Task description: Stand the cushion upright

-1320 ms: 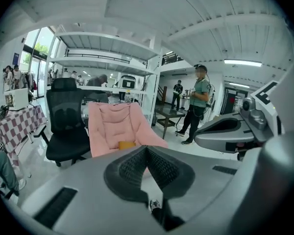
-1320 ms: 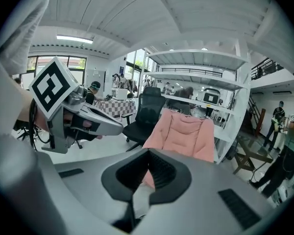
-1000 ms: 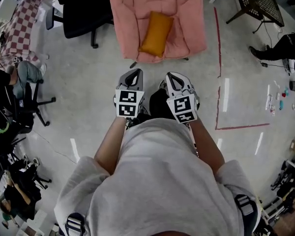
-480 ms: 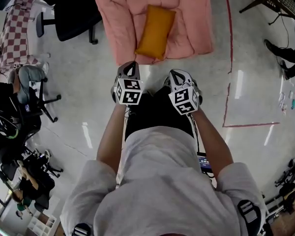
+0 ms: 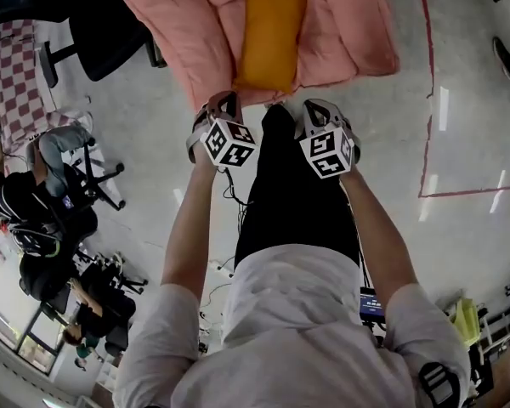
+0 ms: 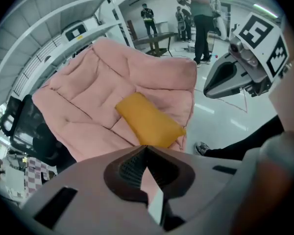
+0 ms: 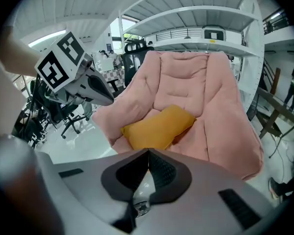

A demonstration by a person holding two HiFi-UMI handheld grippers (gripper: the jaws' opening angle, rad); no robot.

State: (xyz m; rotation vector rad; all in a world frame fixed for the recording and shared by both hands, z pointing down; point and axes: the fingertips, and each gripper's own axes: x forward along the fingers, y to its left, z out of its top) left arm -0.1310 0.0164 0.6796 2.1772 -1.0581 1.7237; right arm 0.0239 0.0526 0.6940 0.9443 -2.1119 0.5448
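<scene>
An orange cushion (image 5: 270, 34) lies flat on the seat of a pink padded armchair (image 5: 187, 24) at the top of the head view. It also shows in the left gripper view as the cushion (image 6: 148, 121) and in the right gripper view as the cushion (image 7: 159, 126). My left gripper (image 5: 224, 104) hovers just short of the chair's front edge, left of the cushion, jaws shut with nothing in them. Level with it, my right gripper (image 5: 316, 109) is also shut and empty, below the cushion's right corner. Neither touches the cushion.
Black office chairs (image 5: 76, 185) and a checked cloth (image 5: 13, 75) crowd the left side. Red floor tape (image 5: 429, 100) runs to the right of the armchair. White shelving (image 7: 206, 23) stands behind the chair. People stand in the background (image 6: 202, 18).
Both grippers have come closer to the armchair's front edge and the cushion. The chair and cushion now sit larger and higher in the head view. The jaws stayed shut.
</scene>
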